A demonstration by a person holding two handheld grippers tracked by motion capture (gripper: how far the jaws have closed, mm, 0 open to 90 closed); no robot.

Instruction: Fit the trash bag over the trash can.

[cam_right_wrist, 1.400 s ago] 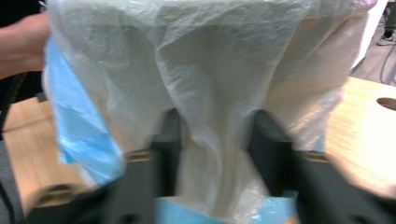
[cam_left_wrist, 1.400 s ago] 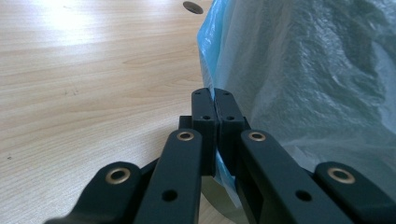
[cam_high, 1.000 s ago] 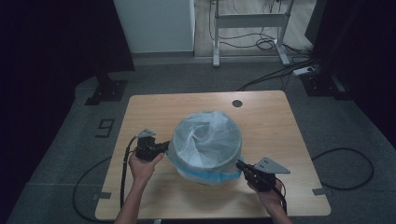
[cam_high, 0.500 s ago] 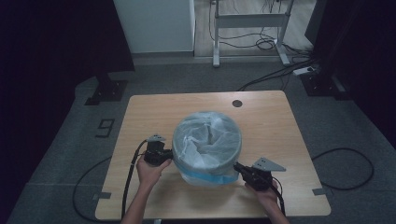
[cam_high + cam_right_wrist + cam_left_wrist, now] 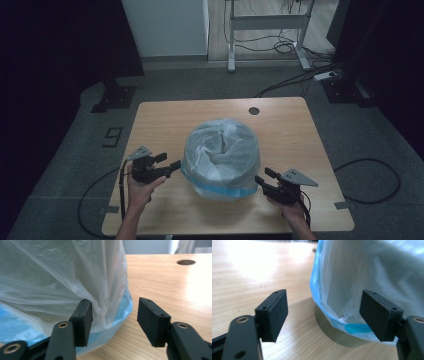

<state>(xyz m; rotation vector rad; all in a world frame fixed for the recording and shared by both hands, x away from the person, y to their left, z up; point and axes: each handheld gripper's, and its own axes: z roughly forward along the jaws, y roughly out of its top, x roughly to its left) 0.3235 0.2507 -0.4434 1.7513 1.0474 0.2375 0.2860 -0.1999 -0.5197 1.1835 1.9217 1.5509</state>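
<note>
Left tool (image 5: 175,164) lower now, wooden table (image 5: 160,120)

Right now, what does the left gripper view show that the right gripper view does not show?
Left gripper view alone: the metal base of the bin under the bag's hem, and a white fold with a darker blue patch at that hem.

Right gripper view alone: a round hole in the table, and a pale wall behind the far edge of the table.

Both: the thin bag with its blue lower edge, the wooden table, and each gripper's own two black jaws standing apart, the left gripper and the right gripper both open beside the bag.
</note>
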